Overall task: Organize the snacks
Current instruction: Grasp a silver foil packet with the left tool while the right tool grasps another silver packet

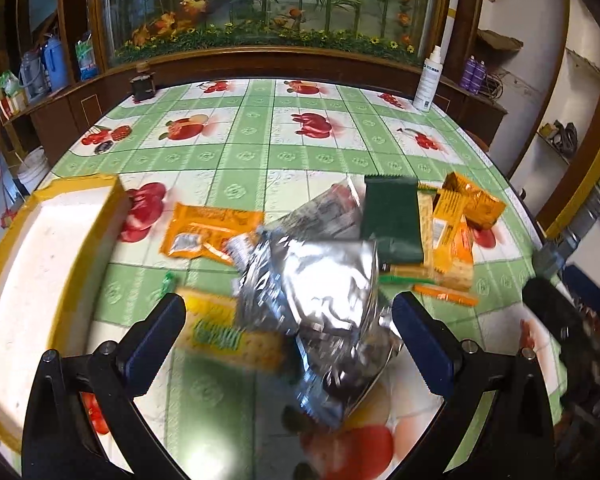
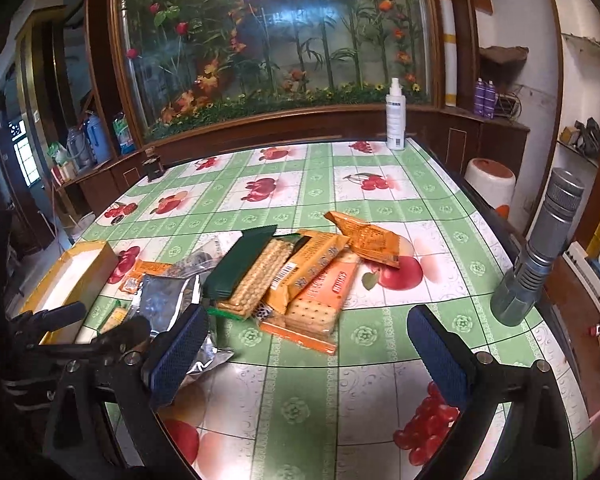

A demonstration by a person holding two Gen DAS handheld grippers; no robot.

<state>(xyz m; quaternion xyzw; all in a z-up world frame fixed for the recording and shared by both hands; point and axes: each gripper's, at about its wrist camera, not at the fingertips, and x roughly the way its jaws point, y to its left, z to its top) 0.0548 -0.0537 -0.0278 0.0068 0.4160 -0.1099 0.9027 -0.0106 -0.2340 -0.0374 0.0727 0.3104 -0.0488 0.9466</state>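
Left gripper (image 1: 288, 316) stands with its jaws spread wide and nothing clamped; the crinkled silver foil pouch (image 1: 320, 300) lies between the blue pads, so the spread looks set to straddle that pouch. Contact between pads and foil cannot be confirmed, as the frame is blurred.

Right gripper (image 2: 308, 344) is likewise agape and empty, hovering over a bare patch of the green-and-white fruit-print tablecloth (image 2: 284, 400), apparently held clear while the other side works.

Landmark: the silver foil pouch. Just left of it lies a yellow cracker packet (image 1: 228, 332); beyond it, a flat orange sachet (image 1: 208, 236). To its right sits the overlapping heap: a dark green rectangular packet (image 2: 236, 264), a clear sleeve of round biscuits (image 2: 256, 280), an orange cracker pack (image 2: 320, 300) and a crumpled orange wrapper (image 2: 364, 242).

Well left of the pouch stands an open white box with yellow tape on its rim (image 1: 40, 260), presumably the destination, since it holds no snacks. Sorting is judged barely begun.
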